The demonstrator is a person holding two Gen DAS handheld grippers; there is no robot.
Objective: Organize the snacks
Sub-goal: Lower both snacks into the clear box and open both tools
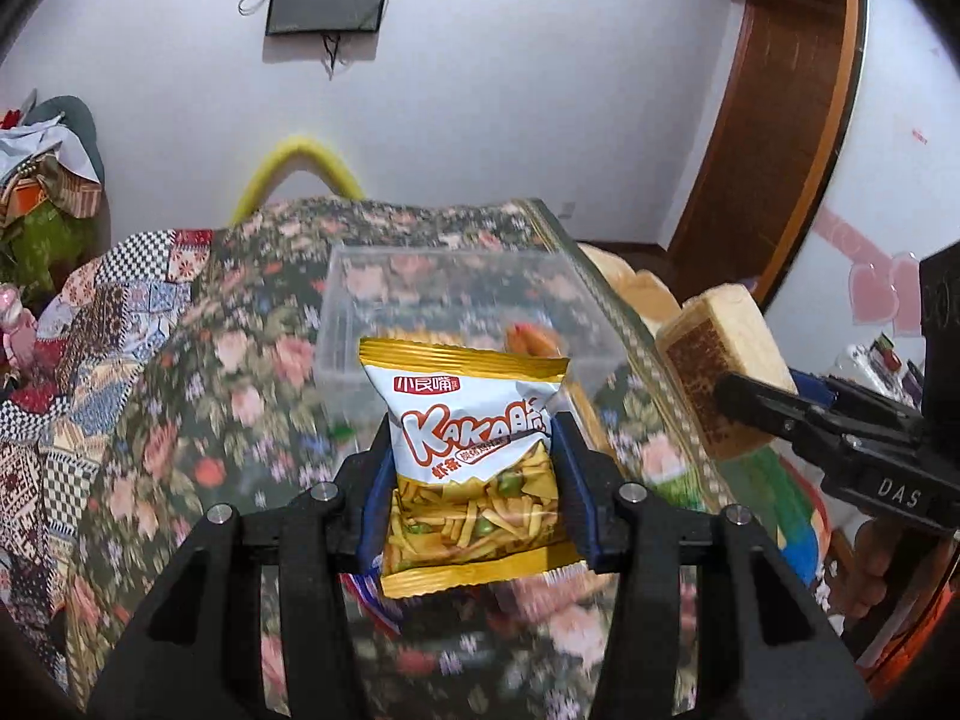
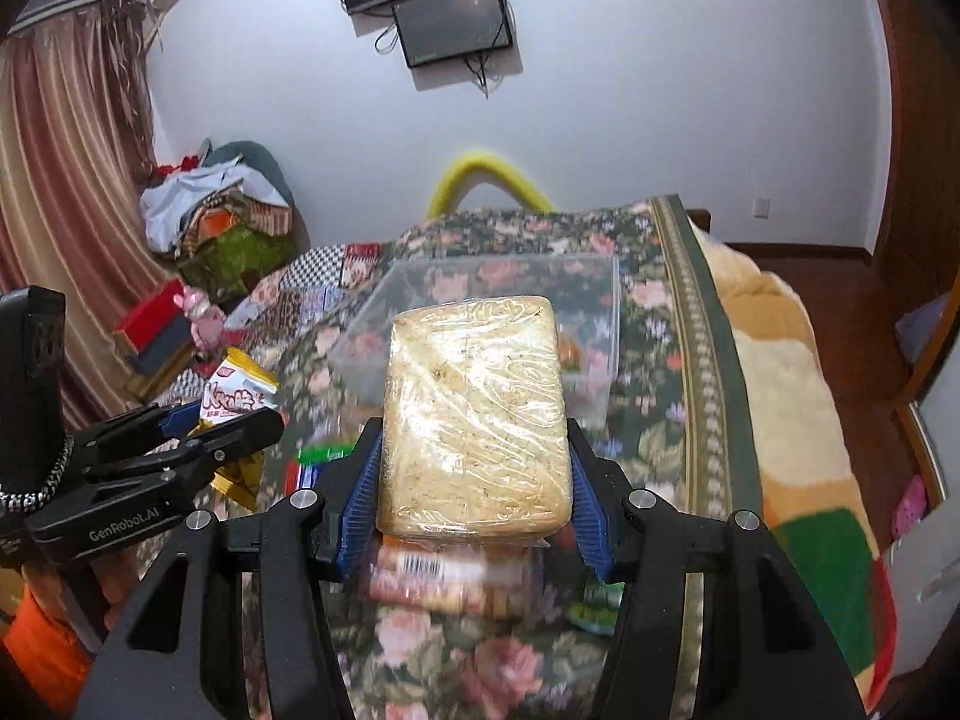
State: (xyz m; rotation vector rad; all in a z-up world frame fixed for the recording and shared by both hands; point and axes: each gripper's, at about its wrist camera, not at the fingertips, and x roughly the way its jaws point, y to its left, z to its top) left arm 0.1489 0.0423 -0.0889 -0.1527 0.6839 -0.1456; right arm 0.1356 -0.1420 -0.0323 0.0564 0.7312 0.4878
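both hands loaded, bin dead ahead

i'm carrying 2 snacks at once. my left gripper [image 1: 474,483] is clamped on the kaka snack bag [image 1: 471,468], its blue pads [image 1: 375,504] pinching the lower half from both sides so the packet stands upright with its gold top seal free above the jaws. gripping low like that keeps the puffy bag from folding over and lets me see the label and the way ahead.

my right gripper [image 2: 474,480] is closed on the wrapped noodle block [image 2: 477,420], squeezing its 2 long sides. the block is stiff, so a side grip holds it flat and steady, its far end pointing at the bin. from the left camera the same block shows off to the right, well apart from the bag.

the clear plastic bin [image 1: 354,324] sits on the floral bedspread [image 1: 198,396] just beyond both loads, open at the top, with something orange already inside at the far right. both snacks hang above the cloth, not touching it.

more packets lie under my right jaws: a barcoded sausage pack [image 2: 432,582] and a green wrapper [image 2: 597,600], still to be sorted.

i judge the next step is to carry each item over the rim and let go; the bag is light and could slip or catch the near wall.
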